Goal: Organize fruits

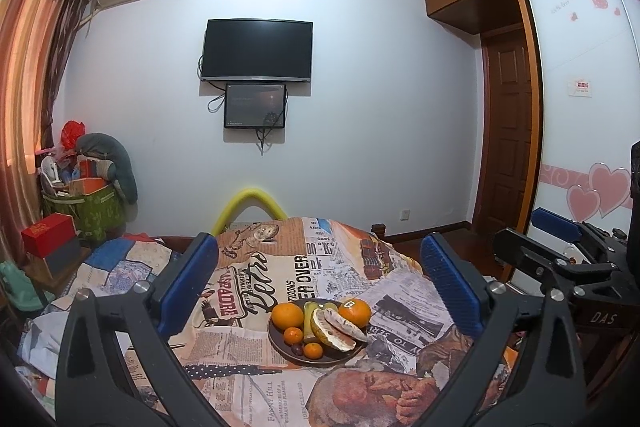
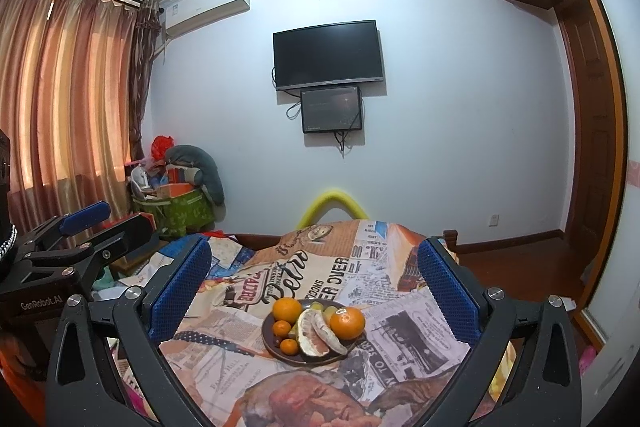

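Now | dark plate (image 2: 276,349): oranges (image 2: 347,323), tangerines (image 2: 289,346), pomelo wedges (image 2: 310,333)

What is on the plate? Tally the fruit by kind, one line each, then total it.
Large oranges: 2
Small tangerines: 2
Peeled pomelo pieces: 2
Green fruit, partly hidden: 2
Dark grape: 1
Total: 9, all on the plate.
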A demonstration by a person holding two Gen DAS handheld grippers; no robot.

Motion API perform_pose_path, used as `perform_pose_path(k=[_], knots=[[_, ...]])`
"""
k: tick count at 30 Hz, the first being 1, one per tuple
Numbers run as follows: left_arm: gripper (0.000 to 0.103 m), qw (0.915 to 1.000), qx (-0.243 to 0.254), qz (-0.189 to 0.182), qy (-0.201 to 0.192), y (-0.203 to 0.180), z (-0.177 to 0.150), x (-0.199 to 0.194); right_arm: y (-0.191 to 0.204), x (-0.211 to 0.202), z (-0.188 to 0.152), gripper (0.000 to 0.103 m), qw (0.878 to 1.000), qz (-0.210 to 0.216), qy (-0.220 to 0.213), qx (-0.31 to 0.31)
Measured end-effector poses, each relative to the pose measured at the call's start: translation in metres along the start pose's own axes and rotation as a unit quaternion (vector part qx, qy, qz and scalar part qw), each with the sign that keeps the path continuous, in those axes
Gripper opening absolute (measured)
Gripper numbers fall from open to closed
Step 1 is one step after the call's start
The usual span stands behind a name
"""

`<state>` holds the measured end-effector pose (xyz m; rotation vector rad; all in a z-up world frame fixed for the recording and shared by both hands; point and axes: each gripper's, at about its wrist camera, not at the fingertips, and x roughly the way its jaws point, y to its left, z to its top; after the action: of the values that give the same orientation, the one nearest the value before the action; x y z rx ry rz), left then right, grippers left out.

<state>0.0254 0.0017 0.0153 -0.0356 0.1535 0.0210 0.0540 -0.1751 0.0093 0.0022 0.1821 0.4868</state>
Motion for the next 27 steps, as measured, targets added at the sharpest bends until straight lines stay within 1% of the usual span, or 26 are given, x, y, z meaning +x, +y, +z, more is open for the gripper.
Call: perform_pose_path(k=[27], knots=[[0.103, 1.0, -0.003, -0.008, 0.002, 0.0, 0.0039, -0.0009, -0.0023, -0.0004, 0.002, 0.103, 1.0, -0.005, -0.004, -0.002]])
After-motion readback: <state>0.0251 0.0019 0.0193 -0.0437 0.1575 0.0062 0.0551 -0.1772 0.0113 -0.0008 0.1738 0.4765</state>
